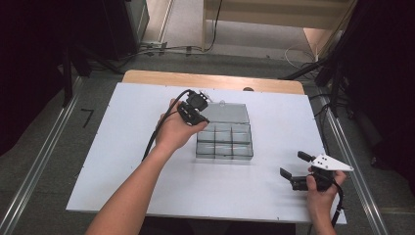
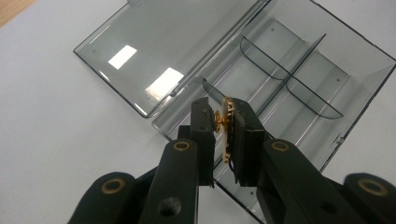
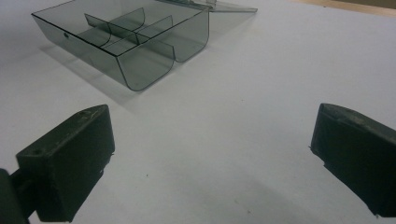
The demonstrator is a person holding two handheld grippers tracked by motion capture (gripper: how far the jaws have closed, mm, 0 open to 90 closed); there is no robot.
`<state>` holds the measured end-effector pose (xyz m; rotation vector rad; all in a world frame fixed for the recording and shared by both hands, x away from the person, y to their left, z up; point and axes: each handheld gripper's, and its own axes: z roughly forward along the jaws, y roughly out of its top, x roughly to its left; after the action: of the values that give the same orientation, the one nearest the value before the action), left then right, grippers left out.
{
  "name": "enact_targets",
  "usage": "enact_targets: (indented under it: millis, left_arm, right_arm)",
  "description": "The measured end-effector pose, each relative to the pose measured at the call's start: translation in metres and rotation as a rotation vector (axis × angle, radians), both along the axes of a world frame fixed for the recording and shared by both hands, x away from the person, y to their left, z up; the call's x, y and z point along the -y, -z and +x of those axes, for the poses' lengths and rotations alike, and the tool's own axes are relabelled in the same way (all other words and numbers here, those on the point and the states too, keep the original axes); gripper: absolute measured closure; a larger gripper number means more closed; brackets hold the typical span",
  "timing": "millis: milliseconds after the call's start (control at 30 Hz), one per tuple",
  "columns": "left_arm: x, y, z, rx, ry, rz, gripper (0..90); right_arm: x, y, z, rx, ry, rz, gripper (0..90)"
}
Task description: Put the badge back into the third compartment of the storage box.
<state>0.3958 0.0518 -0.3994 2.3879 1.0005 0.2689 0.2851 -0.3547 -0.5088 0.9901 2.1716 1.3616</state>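
Note:
A clear grey compartment box (image 1: pixel 224 150) lies open in the middle of the white tabletop, its lid (image 1: pixel 228 113) folded flat behind it. My left gripper (image 1: pixel 199 117) hovers over the box's back left corner. In the left gripper view that gripper (image 2: pixel 223 126) is shut on a small gold ornament (image 2: pixel 228 122), held just above the corner compartment of the box (image 2: pixel 362 79), with the lid (image 2: pixel 159 46) beyond. My right gripper (image 1: pixel 294 164) rests near the front right of the table, jaws wide open and nothing between them (image 3: pixel 212 135); the box (image 3: pixel 140 70) lies ahead of it.
The white tabletop (image 1: pixel 127 161) sits on a wooden table whose far edge (image 1: pixel 210 78) shows behind it. Metal rails run along both sides on the floor, and cables and dark stands are at the back right (image 1: pixel 318 63).

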Motion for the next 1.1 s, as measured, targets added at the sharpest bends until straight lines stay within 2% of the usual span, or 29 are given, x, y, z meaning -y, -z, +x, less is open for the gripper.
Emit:
enact_targets:
  millis: [600,1100]
  left_arm:
    - [0.024,0.001,0.002,0.018,0.043,-0.013,81.8]
    - [0.035,0.006,0.003,0.021,0.051,-0.050,81.8]
  right_arm:
    - [0.000,0.000,0.001,-0.002,-0.001,-0.002,0.0]
    - [-0.001,0.000,0.001,-0.007,-0.005,-0.003,0.0]
